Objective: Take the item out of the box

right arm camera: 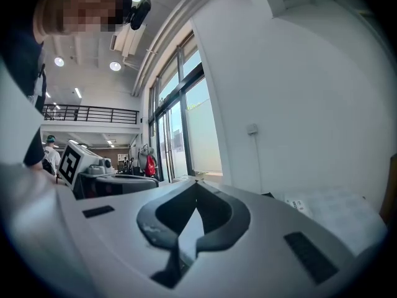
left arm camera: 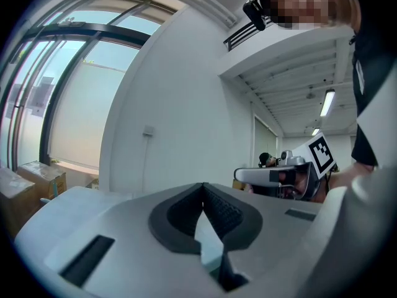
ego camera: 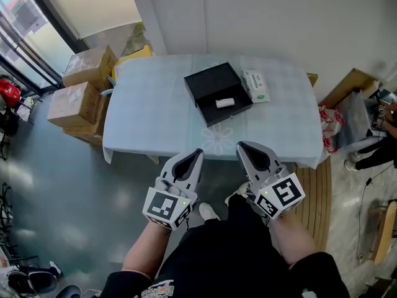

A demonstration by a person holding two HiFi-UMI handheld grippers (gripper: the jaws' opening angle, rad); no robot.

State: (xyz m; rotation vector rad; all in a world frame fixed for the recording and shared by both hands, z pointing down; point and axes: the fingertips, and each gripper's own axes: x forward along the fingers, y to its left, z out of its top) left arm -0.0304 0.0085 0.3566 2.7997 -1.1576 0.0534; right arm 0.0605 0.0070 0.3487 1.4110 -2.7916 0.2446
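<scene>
Fingers (left arm camera: 227, 213) together: left gripper (ego camera: 198, 153), right gripper (ego camera: 241, 146).

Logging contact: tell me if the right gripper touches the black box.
Apart. Head view shows the right gripper short of the tablecloth, with bare cloth between it and the black box.

I see the table (ego camera: 155, 113) in the middle, before the far wall. On it, toward the far right part, lies the box (ego camera: 208, 82). The item (ego camera: 224, 103) lies inside the box, in the half nearer to me. Just beside the box, on its right, a packet (ego camera: 256, 85) lies on the table. Left of the table, on the floor, cardboard cartons (ego camera: 77, 98) stand stacked. On my side of the table, apart from its near edge, the left gripper (ego camera: 197, 154) and the right gripper (ego camera: 242, 146) hang side by side.
</scene>
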